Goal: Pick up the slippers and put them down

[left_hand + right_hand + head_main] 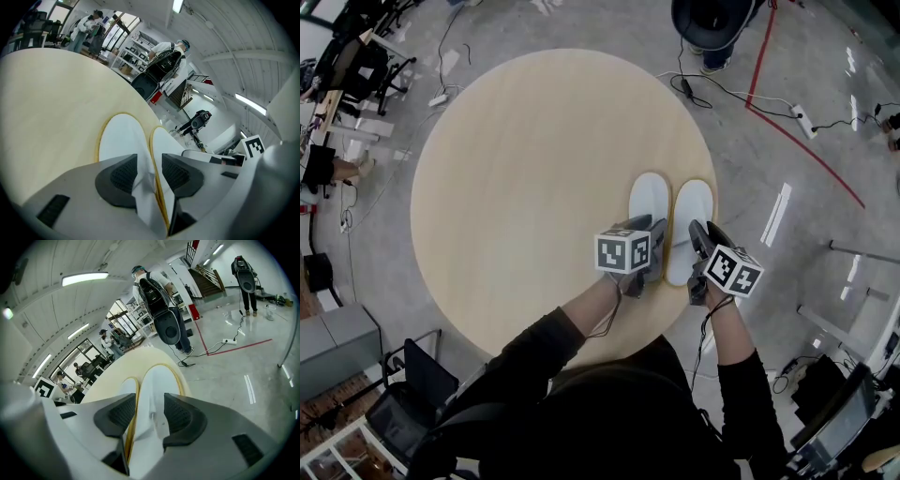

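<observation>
sleeves (539,349) of dark cloth are seen nearest, at the bottom of the head view, and both arms are stretched out over the near right part of the round table (516,159). the left gripper (150,174) is held with its jaws spread. the raised rear edge of the left slipper (649,204) stands between the ribbed pads, but the cloth is not seen to be squeezed. the right gripper (149,416) is held the same way, jaws parted, with the rear of the right slipper (693,214) lying loose between them and not clamped.

both slippers are laid flat on the tabletop, side by side and very close together, toes pointed away from the person, near the table's right edge. neither is lifted or tilted.

from how things lie, the putting down is judged to be done: the pair is resting on the wood and is let go. only the drawing back of the two grippers, clear of the heels, is judged to be left. the same layout would also fit a moment just before a grasp, and that reading cannot be ruled out.

farther off, past the table's rim, a grey floor (787,122) is crossed by cables (722,92) and a red line (806,155), and a person (157,305) is seen standing beyond the far edge.
</observation>
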